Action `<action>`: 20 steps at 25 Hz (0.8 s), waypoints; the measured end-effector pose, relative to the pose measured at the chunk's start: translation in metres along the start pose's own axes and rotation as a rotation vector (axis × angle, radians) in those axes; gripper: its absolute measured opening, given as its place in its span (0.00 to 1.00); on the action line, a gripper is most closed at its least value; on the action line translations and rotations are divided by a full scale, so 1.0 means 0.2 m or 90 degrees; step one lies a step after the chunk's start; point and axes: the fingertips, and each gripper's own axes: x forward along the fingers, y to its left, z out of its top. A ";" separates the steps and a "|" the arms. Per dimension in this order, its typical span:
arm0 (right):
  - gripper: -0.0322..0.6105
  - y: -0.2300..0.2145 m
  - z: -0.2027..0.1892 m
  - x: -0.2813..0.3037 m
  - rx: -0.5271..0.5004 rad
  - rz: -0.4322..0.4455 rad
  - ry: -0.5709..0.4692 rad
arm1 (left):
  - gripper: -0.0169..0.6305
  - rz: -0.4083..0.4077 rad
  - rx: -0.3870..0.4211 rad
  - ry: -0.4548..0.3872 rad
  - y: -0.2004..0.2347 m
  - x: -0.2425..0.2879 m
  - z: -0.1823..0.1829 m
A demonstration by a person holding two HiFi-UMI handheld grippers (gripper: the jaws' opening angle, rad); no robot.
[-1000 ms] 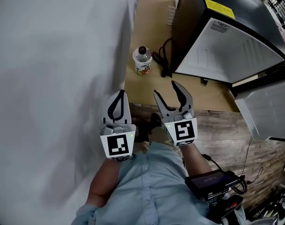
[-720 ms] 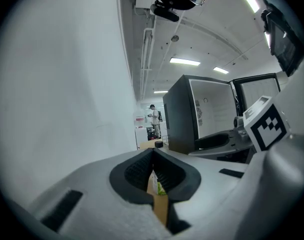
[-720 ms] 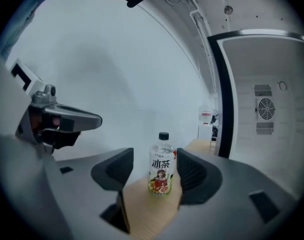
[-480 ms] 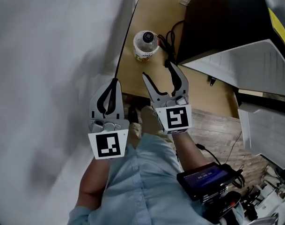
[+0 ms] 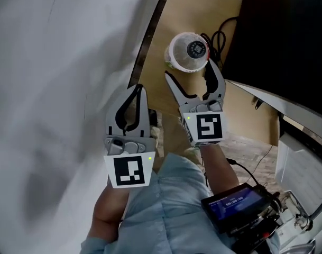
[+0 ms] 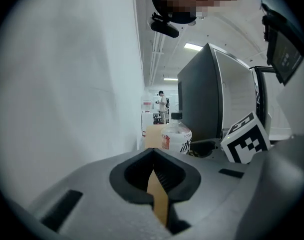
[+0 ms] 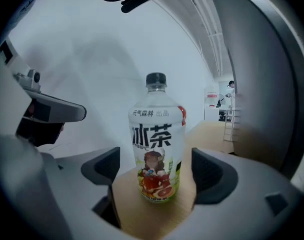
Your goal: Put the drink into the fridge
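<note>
A clear drink bottle [image 5: 188, 52] with a black cap and a white label stands upright on the wooden board [image 5: 244, 109], close to the black fridge [image 5: 287, 41]. My right gripper [image 5: 194, 78] is open and its jaws have just been opening wider. Its tips reach the bottle's near side and neither pad touches it. In the right gripper view the bottle [image 7: 156, 144] stands centred in the gap of that gripper [image 7: 157, 170]. My left gripper [image 5: 137, 91] is shut and empty, left of the right one and further back from the bottle. In the left gripper view its tips [image 6: 152, 156] meet, with the bottle [image 6: 176, 136] ahead.
A white wall [image 5: 55, 89] runs along the left of the board. A black cable [image 5: 221, 28] lies coiled between bottle and fridge. The fridge's white door [image 5: 301, 157] hangs open at the right. A device with a lit screen [image 5: 237, 202] is at my waist.
Both grippers have moved forward and down toward the bottle. The right jaws have spread wider, and the bottle now sits right at their tips. The left gripper has stayed shut.
</note>
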 end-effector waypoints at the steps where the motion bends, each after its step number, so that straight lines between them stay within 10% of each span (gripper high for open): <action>1: 0.75 -0.01 -0.02 0.04 0.001 0.001 0.003 | 0.04 0.000 -0.004 0.006 0.01 0.02 -0.02; 11: 0.84 -0.02 -0.06 0.29 -0.005 0.029 0.001 | 0.04 0.010 -0.029 0.045 0.05 0.13 -0.15; 20: 0.70 -0.01 0.02 0.30 0.013 0.041 0.018 | 0.04 0.022 -0.004 0.055 0.07 0.11 -0.01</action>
